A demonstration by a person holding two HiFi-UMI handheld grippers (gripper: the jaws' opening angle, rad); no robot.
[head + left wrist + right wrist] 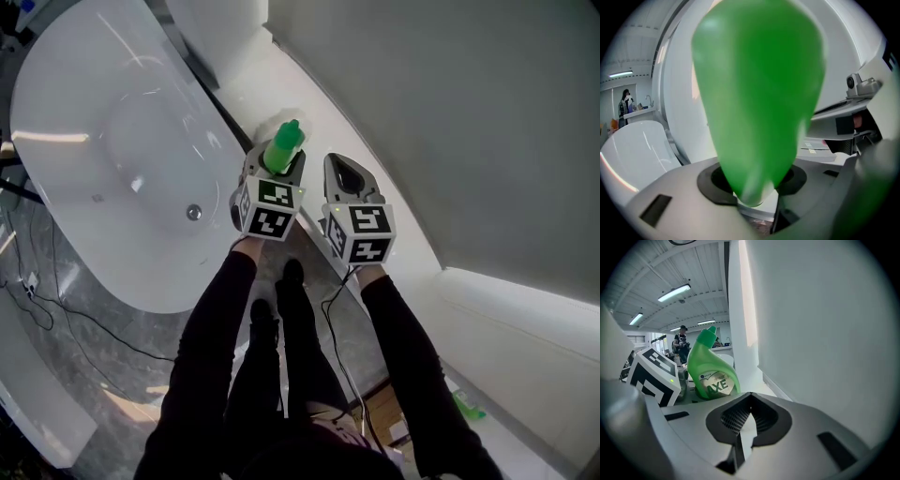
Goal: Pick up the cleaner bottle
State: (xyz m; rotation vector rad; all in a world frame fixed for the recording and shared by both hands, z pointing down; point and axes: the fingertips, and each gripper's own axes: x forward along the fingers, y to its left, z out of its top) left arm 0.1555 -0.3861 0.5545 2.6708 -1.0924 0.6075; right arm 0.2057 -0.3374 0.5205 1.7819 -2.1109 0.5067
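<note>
Green plastic cleaner bottle (286,141) is grasped at its body by left claw (277,167) | right claw (740,427) is clenched, empty | judged light, slippery.

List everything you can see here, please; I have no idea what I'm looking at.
cleaner bottle: one, green, held above the ledge
bathtub: one, white, left
drain: one, metallic, bathtub bottom
ledge: one, white, between bathtub and wall
wall: one, grey, upper right
cables: several, black, floor at left
small object: one, green, lower right, unclear what
bystander: one, dark clothes, far background
left gripper: one, grey, shut on the bottle
right gripper: one, grey, shut, empty
sleeves: two, black, bottom centre
</note>
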